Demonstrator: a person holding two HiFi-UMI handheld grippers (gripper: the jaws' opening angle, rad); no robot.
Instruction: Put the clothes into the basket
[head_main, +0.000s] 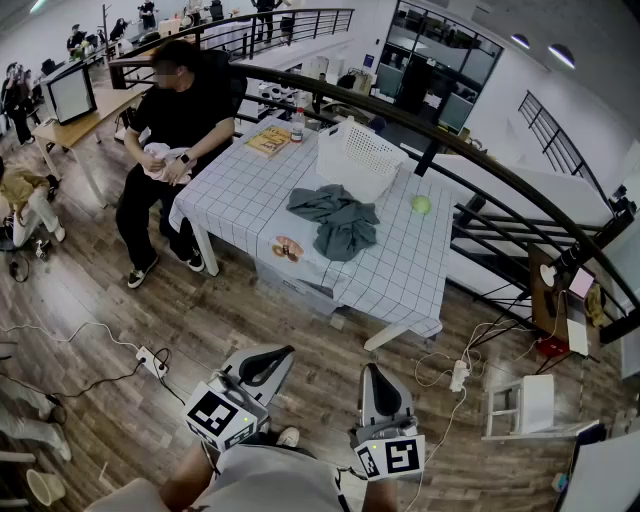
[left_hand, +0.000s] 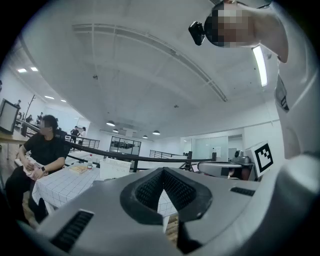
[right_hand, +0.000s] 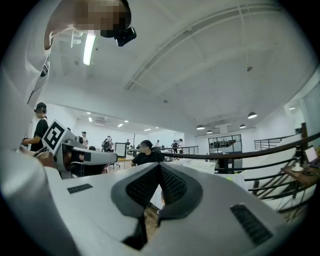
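We hold the left tool (head_main: 262, 363) and the right tool (head_main: 377, 380) level, empty jaws pressed together, well short of the tabletop (head_main: 400, 270), at whose middle the grey clothes (head_main: 338, 220) lie, the white basket (head_main: 362, 158) at its far edge.

Bright, even overhead light fills all three views. A ceiling strip light (left_hand: 259, 65) glares at two o'clock in the left gripper view, and one at eleven o'clock in the right. Both gripper views warp at the rim with black corners; the left gripper (left_hand: 163, 172) and right gripper (right_hand: 160, 167) look soft up close. The head view bows its railing (head_main: 400, 112); shadows are faint.
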